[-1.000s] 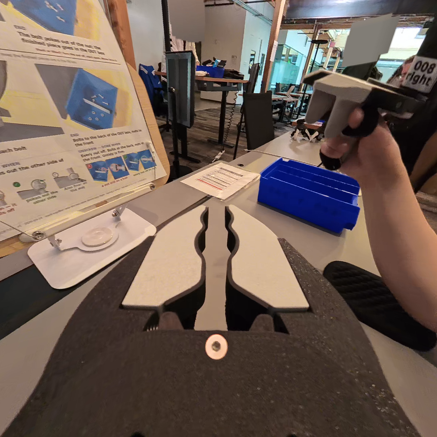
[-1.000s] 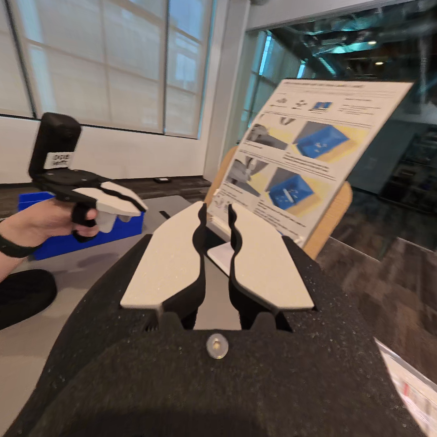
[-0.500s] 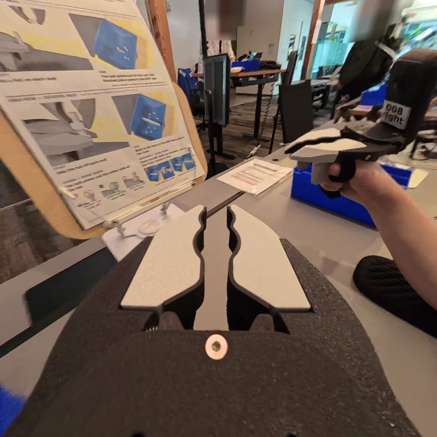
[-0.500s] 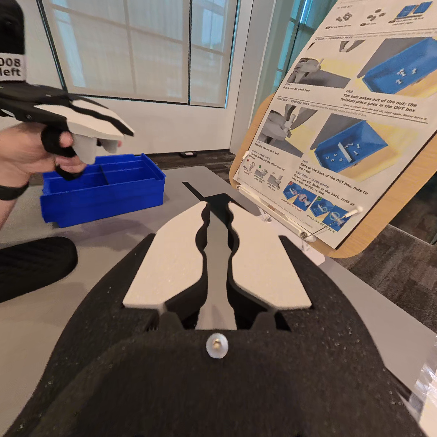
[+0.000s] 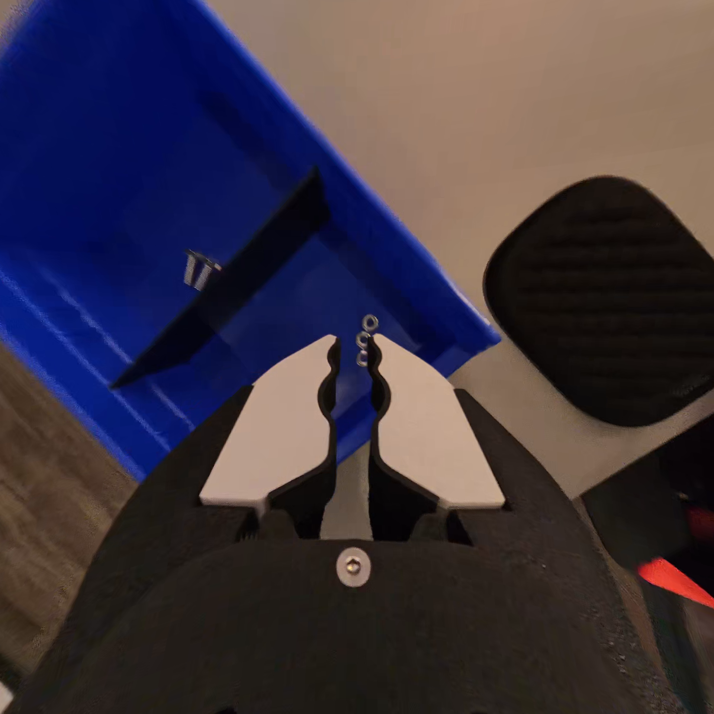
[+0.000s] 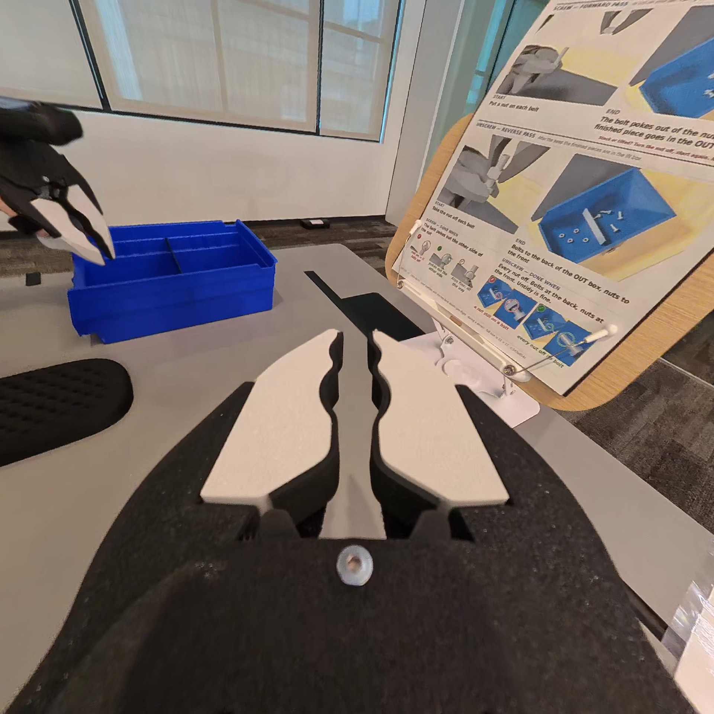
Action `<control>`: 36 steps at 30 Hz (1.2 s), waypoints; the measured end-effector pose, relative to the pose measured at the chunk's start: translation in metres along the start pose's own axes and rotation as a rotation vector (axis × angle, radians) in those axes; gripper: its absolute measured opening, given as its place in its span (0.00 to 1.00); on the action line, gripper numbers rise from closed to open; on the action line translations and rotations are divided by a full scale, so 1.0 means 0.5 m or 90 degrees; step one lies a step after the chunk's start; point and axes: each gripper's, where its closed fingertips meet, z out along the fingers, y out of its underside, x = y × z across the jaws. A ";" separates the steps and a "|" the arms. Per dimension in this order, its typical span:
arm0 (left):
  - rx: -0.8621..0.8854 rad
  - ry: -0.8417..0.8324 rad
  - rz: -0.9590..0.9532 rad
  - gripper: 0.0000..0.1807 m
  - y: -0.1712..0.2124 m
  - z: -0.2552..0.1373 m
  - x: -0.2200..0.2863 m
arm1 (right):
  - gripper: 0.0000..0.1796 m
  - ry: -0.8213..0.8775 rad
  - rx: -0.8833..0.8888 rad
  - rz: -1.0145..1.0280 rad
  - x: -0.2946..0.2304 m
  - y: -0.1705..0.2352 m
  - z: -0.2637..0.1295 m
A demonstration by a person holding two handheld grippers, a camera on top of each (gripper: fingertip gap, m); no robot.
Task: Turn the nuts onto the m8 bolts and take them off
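The left tongs, slightly parted and empty, hang over the blue bin, tips just above what look like three nuts; bolts lie past the bin's black divider. The right tongs, likewise parted and empty, hover over the surface beside the bin.
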 end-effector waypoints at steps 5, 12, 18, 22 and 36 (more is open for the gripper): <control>-0.112 0.064 0.045 0.08 0.073 0.084 0.014 | 0.06 -0.006 -0.012 0.003 -0.006 0.007 0.004; -0.177 0.065 0.086 0.08 0.088 0.146 0.013 | 0.06 0.000 -0.010 0.018 0.004 0.012 -0.004; -0.216 0.085 0.084 0.08 0.096 0.162 0.008 | 0.06 0.002 -0.003 0.026 0.008 0.010 -0.010; -0.241 0.105 0.082 0.08 0.098 0.164 0.014 | 0.06 0.004 -0.007 0.024 0.012 0.012 -0.010; -0.300 0.112 0.084 0.07 0.091 0.170 0.014 | 0.06 0.010 0.002 0.028 0.026 0.002 -0.023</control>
